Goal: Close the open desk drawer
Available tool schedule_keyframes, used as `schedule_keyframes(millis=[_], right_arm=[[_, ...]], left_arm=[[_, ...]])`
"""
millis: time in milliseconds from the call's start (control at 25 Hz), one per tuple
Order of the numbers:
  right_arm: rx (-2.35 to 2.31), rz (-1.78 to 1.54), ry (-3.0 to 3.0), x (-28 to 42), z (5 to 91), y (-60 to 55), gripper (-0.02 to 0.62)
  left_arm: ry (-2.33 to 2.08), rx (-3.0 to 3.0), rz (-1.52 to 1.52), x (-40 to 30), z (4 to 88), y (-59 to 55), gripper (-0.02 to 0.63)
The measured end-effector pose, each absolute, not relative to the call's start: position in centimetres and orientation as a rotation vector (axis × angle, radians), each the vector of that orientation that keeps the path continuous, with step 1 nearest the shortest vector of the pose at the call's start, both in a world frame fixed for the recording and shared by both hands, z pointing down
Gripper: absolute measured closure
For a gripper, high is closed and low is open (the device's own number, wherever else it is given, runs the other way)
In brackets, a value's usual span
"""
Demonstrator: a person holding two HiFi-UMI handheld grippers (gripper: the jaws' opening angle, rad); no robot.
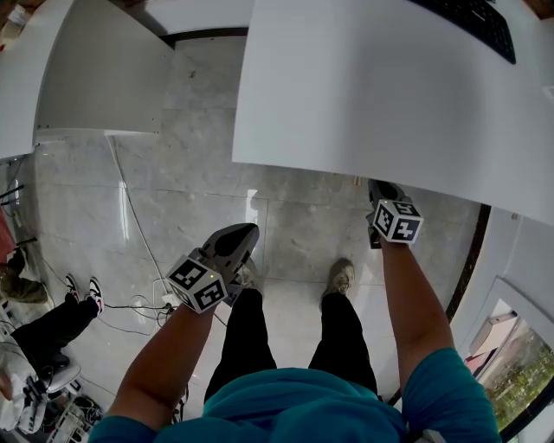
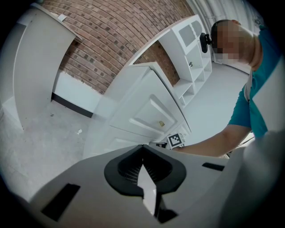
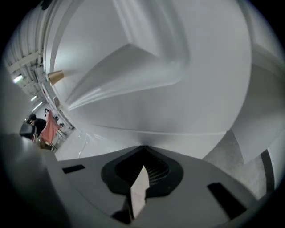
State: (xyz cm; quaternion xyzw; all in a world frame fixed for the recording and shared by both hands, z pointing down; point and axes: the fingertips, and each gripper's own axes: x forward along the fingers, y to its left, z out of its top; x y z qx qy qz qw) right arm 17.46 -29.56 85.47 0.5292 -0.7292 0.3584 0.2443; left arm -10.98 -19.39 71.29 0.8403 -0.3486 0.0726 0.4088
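Observation:
The white desk (image 1: 372, 95) fills the upper right of the head view. Its panelled drawer front (image 2: 149, 113) with a small brass knob (image 2: 161, 123) shows in the left gripper view. My right gripper (image 1: 379, 192) reaches under the desk's front edge, marker cube (image 2: 176, 139) just below the panel. In the right gripper view the drawer front (image 3: 147, 80) fills the frame very close, its knob (image 3: 55, 76) at left, and the right gripper (image 3: 143, 148) is shut and holds nothing. My left gripper (image 1: 245, 232) hangs over the floor left of the desk, shut and holding nothing (image 2: 142, 147).
A second white desk (image 1: 95, 78) stands at upper left. Cables (image 1: 143, 303) and another person's shoes (image 1: 84, 292) lie on the grey tiled floor at left. A keyboard (image 1: 476, 22) sits on the desk top. A white shelf unit (image 2: 191, 49) and brick wall (image 2: 111, 35) stand behind.

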Motion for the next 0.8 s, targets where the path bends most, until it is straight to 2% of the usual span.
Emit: schedule_keyframes(millis=[800], right_arm=[[1.404,1.053,-1.907,17.3,87.0,-30.2,0.574]], left_arm=[[-0.9,2.139,0.193,-13.2,70.1,-19.3,0.591]])
